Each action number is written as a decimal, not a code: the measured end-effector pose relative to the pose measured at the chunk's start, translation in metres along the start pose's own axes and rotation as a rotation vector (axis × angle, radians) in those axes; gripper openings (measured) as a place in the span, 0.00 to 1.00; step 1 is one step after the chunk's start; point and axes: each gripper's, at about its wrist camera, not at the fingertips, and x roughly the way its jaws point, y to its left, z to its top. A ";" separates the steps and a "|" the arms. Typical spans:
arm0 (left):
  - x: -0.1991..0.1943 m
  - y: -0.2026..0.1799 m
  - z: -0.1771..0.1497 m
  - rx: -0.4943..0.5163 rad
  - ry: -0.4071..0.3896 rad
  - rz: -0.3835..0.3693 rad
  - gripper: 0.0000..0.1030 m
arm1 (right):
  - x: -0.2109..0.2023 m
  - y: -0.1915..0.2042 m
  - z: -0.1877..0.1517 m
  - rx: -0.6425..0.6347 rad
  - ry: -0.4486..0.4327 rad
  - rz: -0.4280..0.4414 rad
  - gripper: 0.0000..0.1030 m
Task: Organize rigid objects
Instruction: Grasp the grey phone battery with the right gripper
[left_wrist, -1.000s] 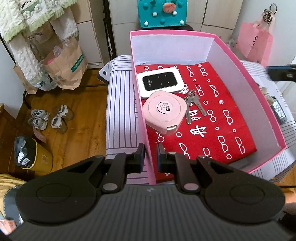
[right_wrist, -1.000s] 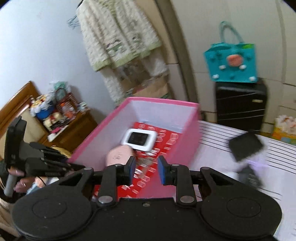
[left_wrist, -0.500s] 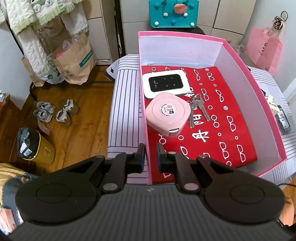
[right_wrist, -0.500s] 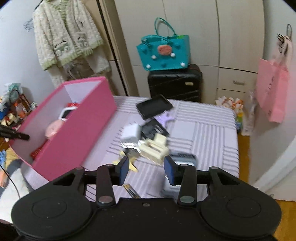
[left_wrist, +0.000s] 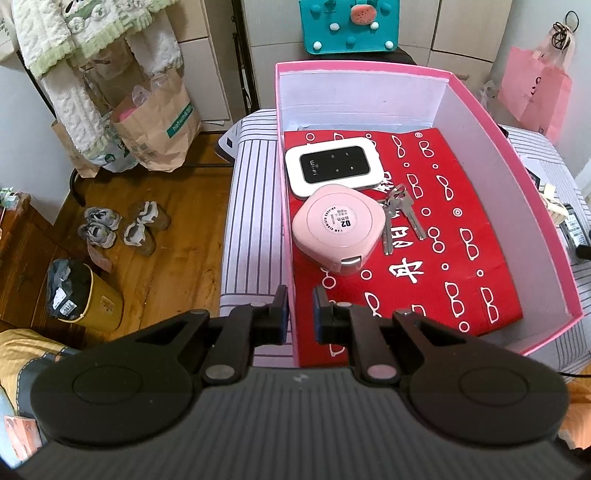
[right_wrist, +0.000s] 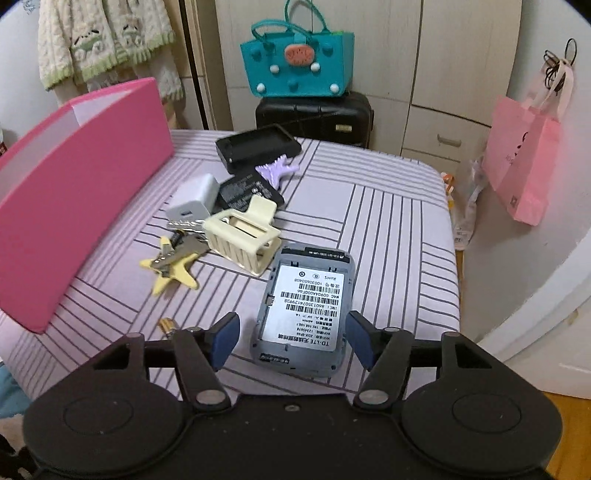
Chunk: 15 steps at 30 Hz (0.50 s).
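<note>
A pink box (left_wrist: 286, 206) with a red patterned liner stands on the striped table. In it lie a white Wi-Fi router (left_wrist: 334, 165), a round pink case (left_wrist: 338, 225) and keys (left_wrist: 400, 218). My left gripper (left_wrist: 297, 312) is shut on the box's left wall near the front corner. In the right wrist view my right gripper (right_wrist: 291, 336) is open, its fingers on either side of a grey device (right_wrist: 304, 308) lying label-up. Beyond it lie a cream hair claw (right_wrist: 242, 232), a yellow star with keys (right_wrist: 171, 264), a white charger (right_wrist: 194, 199), a battery (right_wrist: 251, 192), a purple star (right_wrist: 277, 171) and a black tray (right_wrist: 256, 147).
The pink box's outer wall (right_wrist: 74, 192) stands left of the loose items. The table's right edge (right_wrist: 452, 236) drops to the floor. A black suitcase (right_wrist: 314, 114) with a teal bag (right_wrist: 297, 64) stands behind. A yellow bin (left_wrist: 79, 291) and shoes (left_wrist: 122, 227) sit on the floor at left.
My right gripper has swung away from the box to the loose items, opened wide and come down around the grey device. My left gripper has stayed clamped on the box wall.
</note>
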 end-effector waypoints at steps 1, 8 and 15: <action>0.000 0.000 0.000 0.004 0.000 0.002 0.11 | 0.004 -0.001 0.001 0.003 0.007 -0.002 0.70; -0.002 -0.002 -0.001 0.025 -0.002 0.004 0.11 | 0.025 -0.005 0.010 0.027 0.034 -0.026 0.76; -0.003 -0.004 0.000 0.054 0.005 0.012 0.09 | 0.024 -0.004 0.018 0.012 0.030 -0.055 0.64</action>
